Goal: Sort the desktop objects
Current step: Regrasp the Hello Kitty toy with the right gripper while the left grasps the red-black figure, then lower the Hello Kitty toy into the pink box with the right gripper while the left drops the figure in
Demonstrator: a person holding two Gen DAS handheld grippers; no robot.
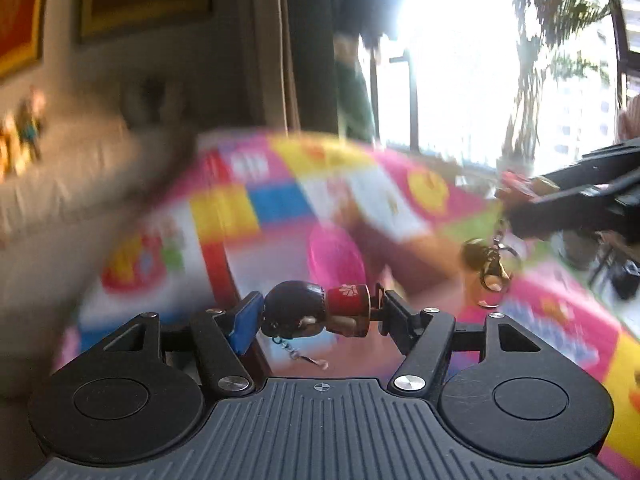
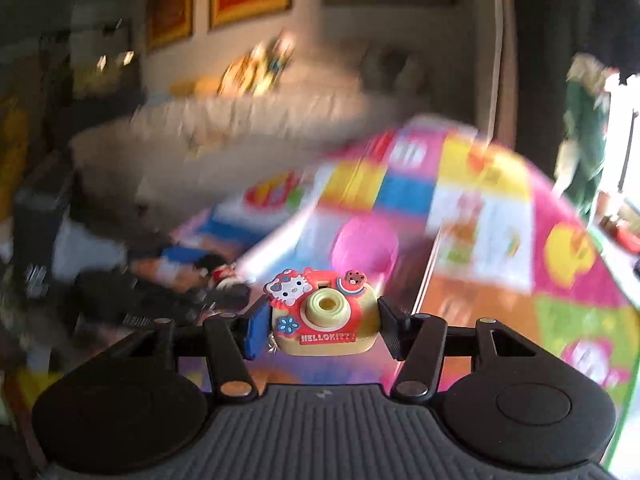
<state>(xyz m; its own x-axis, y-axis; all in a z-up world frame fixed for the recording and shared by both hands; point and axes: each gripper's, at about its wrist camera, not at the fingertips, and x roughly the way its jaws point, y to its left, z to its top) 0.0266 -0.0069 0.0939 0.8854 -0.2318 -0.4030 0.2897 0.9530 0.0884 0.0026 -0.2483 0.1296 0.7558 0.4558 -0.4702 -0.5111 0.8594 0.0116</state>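
Note:
My left gripper (image 1: 320,312) is shut on a small doll keychain (image 1: 316,309) with a black head and red body, held sideways above the colourful play mat (image 1: 248,208); a thin chain hangs below it. My right gripper (image 2: 320,322) is shut on a Hello Kitty toy camera (image 2: 325,320), red and cream with a yellow lens. In the left wrist view the right gripper (image 1: 516,196) shows at the right edge, with the camera's key ring and bell (image 1: 490,264) dangling below. In the right wrist view the left gripper (image 2: 232,292) shows at the left, blurred.
A pink round object (image 1: 334,258) lies on the mat, also in the right wrist view (image 2: 366,242). A beige sofa (image 2: 240,128) stands behind the mat. A bright window (image 1: 460,60) and a plant are at the right. Both views are motion blurred.

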